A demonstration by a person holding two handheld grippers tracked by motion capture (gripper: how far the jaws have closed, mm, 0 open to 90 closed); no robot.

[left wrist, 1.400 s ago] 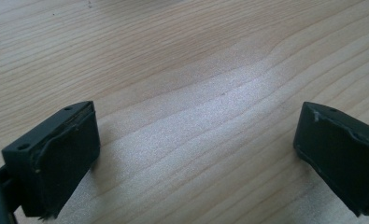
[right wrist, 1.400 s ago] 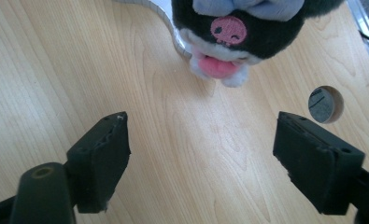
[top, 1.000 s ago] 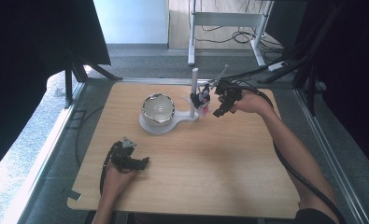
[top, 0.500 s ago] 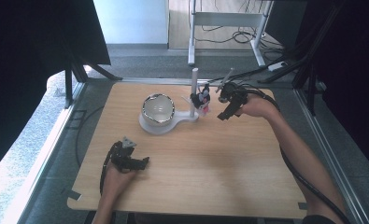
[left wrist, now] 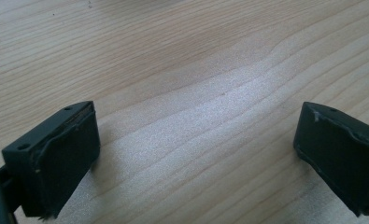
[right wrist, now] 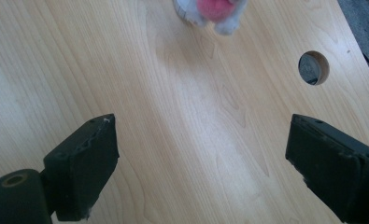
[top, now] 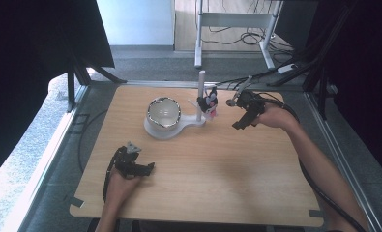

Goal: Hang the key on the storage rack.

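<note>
Wooden table (top: 217,183) spreads across the middle of the high view, with a white stand (top: 175,129) in its upper centre; the stand's round base carries a shiny bowl (top: 163,111), and a thin white post (top: 200,94) rises at the base's right end. Just right of that post hangs a small toy (top: 209,103), dark on top with white and pink below, touching or very near the post; whether it is hooked on I cannot tell. Right of the toy, in the upper right of the table, the right gripper (top: 241,122) sits in a hand (top: 271,116), close to the toy but apart from it. Its jaws have just been opening and stand wide apart with nothing between them. In the right gripper view the two black jaws rise at the lower corners, bare wood lies between them, the blurred pink and white bottom of the toy (right wrist: 211,10) shows at the top edge, and a round hole (right wrist: 314,67) in the tabletop sits at the upper right. The left gripper (top: 147,167) rests low at the lower left of the table, well apart from the stand. In the left gripper view its jaws are spread wide over bare wood grain (left wrist: 196,93) and hold nothing.
</note>
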